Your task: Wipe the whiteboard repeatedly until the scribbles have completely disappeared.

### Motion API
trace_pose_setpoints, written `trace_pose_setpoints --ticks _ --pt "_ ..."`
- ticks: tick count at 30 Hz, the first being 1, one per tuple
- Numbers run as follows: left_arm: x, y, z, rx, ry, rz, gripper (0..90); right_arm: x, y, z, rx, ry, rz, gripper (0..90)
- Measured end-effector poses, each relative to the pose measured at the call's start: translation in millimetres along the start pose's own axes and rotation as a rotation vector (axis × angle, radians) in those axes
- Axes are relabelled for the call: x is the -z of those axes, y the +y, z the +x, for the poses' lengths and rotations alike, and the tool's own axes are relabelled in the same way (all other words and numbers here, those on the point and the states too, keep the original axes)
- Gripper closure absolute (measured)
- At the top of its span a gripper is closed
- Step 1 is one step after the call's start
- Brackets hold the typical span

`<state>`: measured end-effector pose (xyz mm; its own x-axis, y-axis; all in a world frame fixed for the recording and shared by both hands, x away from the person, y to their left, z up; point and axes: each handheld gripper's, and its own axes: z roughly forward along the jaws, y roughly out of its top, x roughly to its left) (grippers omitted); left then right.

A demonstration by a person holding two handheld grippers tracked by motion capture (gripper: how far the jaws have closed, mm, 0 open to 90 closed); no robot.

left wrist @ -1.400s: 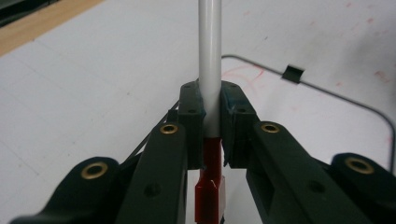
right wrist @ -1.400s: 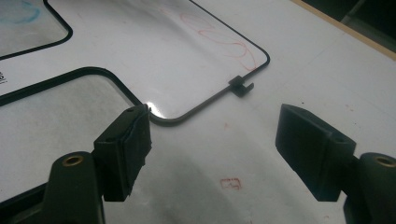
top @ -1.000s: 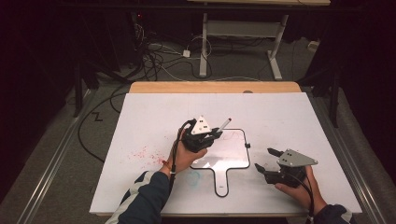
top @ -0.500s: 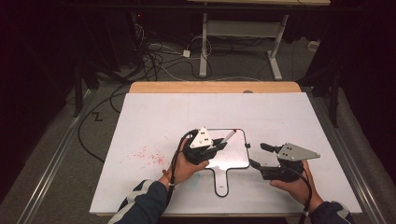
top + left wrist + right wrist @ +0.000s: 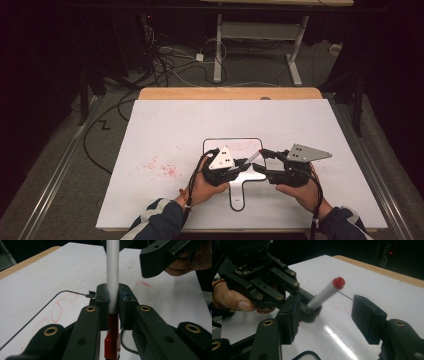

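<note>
Both grippers over the small handled whiteboard (image 5: 220, 145).
Our left gripper (image 5: 113, 303) clamps a white red-ended marker (image 5: 113, 272); our right gripper (image 5: 327, 315) gapes wide, empty, near its red end.

left claw (image 5: 308, 308) gripping marker (image 5: 323, 295), right claw (image 5: 324, 325) agape

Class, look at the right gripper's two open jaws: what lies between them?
In the right gripper view, the marker held by the left gripper points into that gap, red end first; below it lies the whiteboard.
</note>
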<state>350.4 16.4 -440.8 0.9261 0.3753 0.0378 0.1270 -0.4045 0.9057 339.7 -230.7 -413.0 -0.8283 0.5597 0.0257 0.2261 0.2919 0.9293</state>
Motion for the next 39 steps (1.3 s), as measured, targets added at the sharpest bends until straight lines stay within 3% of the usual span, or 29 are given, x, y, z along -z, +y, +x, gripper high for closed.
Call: trace_pose_setpoints --ticks 6,9,14,15,17,19,23,25,27,28,33,35,37,39 --pt "-1.9 -0.9 -3.9 -0.001 -0.004 0.007 78.2 -7.9 0.7 7.5 -0.007 0.045 -0.031 56.8" --pt "-2.5 -1.4 -5.1 0.000 -0.010 0.008 78.2 -7.7 1.5 8.0 -0.014 0.042 -0.046 70.3" --pt "-5.9 -2.6 -8.1 -0.016 -0.010 0.035 78.0 -10.8 1.2 5.8 -0.028 0.090 -0.032 80.9" --pt "-5.6 -2.5 -8.1 -0.024 -0.011 0.040 77.1 -11.7 1.5 6.6 -0.025 0.096 -0.029 81.1" --pt "-3.3 -1.3 -7.6 -0.043 0.007 0.059 62.4 -13.1 3.1 7.3 -0.007 0.108 -0.031 81.2" --pt "2.6 1.5 -7.0 -0.066 0.047 0.096 44.6 -13.6 6.4 6.2 -0.002 0.082 -0.027 81.4" --pt "31.9 0.2 -5.8 -0.075 0.175 0.134 24.1 -12.4 16.4 -5.9 -0.009 0.008 -0.024 81.4" --pt "52.2 -7.0 -4.5 -0.071 0.245 0.131 22.7 -13.1 20.5 -14.6 -0.004 -0.053 -0.011 81.4" --pt "73.3 -17.9 -0.2 -0.053 0.279 0.139 19.7 -16.2 22.4 -24.4 -0.005 -0.104 0.014 81.4" --pt "84.4 -25.3 1.3 -0.031 0.325 0.146 19.7 -18.5 22.5 -28.6 0.007 -0.138 0.027 81.4" --pt "130.2 -64.7 10.4 0.072 0.425 0.154 19.7 -34.6 21.6 -41.3 0.038 -0.226 0.112 81.5" --pt "144.0 -77.7 14.4 0.137 0.434 0.141 19.5 -40.7 21.8 -44.4 0.066 -0.275 0.134 81.5" --pt "154.3 -87.2 16.1 0.148 0.472 0.157 19.5 -46.2 21.7 -49.1 0.080 -0.285 0.157 81.5" --pt "162.6 -94.8 17.5 0.187 0.483 0.157 19.5 -51.1 20.4 -53.0 0.095 -0.317 0.179 81.5"
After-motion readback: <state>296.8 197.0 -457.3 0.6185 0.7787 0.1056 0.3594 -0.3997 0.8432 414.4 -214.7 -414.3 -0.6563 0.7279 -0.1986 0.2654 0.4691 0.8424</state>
